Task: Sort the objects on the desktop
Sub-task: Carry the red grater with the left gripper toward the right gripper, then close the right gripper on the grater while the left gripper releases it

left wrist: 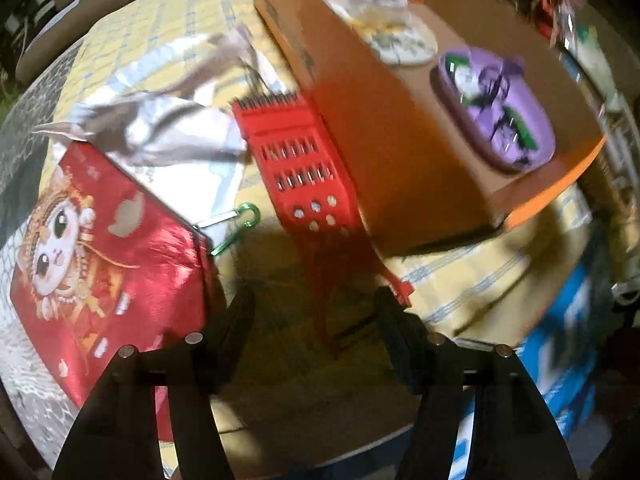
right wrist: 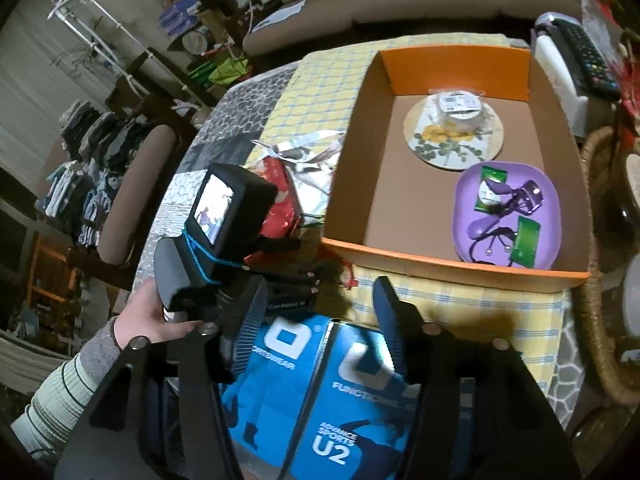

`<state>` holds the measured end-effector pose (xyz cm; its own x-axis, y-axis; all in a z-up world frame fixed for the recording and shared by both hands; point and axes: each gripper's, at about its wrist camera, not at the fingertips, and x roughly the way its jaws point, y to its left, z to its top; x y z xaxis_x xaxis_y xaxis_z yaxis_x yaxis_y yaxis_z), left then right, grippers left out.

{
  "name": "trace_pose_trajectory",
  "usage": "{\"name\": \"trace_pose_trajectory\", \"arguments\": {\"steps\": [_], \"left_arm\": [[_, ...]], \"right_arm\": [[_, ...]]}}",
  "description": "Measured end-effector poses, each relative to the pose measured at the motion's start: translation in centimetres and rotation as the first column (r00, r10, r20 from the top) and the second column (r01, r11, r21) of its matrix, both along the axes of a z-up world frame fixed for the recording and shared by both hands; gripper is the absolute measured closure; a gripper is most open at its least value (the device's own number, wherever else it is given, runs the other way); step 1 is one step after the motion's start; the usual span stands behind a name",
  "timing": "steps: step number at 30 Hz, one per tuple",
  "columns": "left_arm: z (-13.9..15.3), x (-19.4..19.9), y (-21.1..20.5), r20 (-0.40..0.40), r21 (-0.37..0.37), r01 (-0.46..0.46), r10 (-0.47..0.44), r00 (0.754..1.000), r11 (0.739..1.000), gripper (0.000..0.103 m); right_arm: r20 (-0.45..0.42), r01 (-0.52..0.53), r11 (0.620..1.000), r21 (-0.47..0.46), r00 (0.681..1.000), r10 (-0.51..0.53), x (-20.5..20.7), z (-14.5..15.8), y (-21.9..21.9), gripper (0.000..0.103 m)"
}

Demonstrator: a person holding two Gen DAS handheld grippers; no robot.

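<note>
A red plastic grater (left wrist: 304,168) lies on the yellow checked tablecloth (left wrist: 460,280), its handle pointing toward my left gripper (left wrist: 316,308), which is open just above the handle end. A red cartoon-printed bag (left wrist: 104,256) lies to the left, a green carabiner (left wrist: 236,228) beside it, crumpled white plastic (left wrist: 160,120) behind. The orange cardboard tray (right wrist: 448,264) holds a floral plate (right wrist: 452,136) with a tape roll and a purple plate (right wrist: 508,216) with small items. My right gripper (right wrist: 320,300) is open and empty over the table's near edge.
A blue sports box (right wrist: 320,392) sits below the right gripper. The left hand-held gripper with its camera (right wrist: 228,216) is at the tray's left. A remote control (right wrist: 588,56) lies at the back right, a wicker basket (right wrist: 600,280) at the right, chairs and a sofa beyond.
</note>
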<state>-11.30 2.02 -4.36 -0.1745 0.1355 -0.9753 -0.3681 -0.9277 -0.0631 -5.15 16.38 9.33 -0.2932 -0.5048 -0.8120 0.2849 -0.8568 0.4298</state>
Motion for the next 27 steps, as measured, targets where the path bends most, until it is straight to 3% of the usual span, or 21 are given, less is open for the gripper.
{"name": "trace_pose_trajectory", "arguments": {"steps": [2,3,4,5,11,16,20,27], "left_arm": [[-0.3,0.2,0.4,-0.022,-0.026,0.008,-0.008,1.000,1.000,0.049],[-0.2,0.3,0.5,-0.034,-0.024,0.020,-0.021,0.999,1.000,0.065],[-0.1,0.3,0.5,-0.039,-0.015,0.021,-0.021,0.999,1.000,0.088],[0.0,0.2,0.3,-0.036,0.003,0.015,-0.015,0.999,1.000,0.095],[2.0,0.5,-1.8,-0.082,0.074,-0.028,0.034,0.996,0.997,0.096],[8.4,2.5,-4.4,-0.151,0.231,-0.030,0.066,0.986,0.973,0.096],[13.2,4.3,-4.9,-0.225,0.236,0.016,0.039,0.973,0.972,0.096],[17.8,7.1,-4.2,-0.317,0.223,0.076,-0.001,0.948,0.972,0.096]], "right_arm": [[0.011,0.000,1.000,-0.008,1.000,0.000,-0.2,-0.5,0.2,0.049],[0.013,-0.001,1.000,-0.013,1.000,0.001,-0.2,-0.7,0.2,0.049],[0.015,0.000,1.000,-0.023,1.000,0.000,-0.3,-1.0,0.2,0.049],[0.016,0.000,0.999,-0.032,1.000,0.001,-0.2,-1.2,0.2,0.049],[-0.005,0.001,1.000,-0.023,1.000,-0.001,0.0,-1.2,-0.4,0.049],[-0.037,-0.014,0.999,-0.038,0.999,0.012,0.3,0.3,-1.5,0.048],[-0.079,-0.045,0.998,-0.037,0.996,0.042,0.4,2.3,-3.7,0.049],[-0.158,-0.082,0.987,0.136,0.982,0.103,1.4,4.6,-7.8,0.053]]}}
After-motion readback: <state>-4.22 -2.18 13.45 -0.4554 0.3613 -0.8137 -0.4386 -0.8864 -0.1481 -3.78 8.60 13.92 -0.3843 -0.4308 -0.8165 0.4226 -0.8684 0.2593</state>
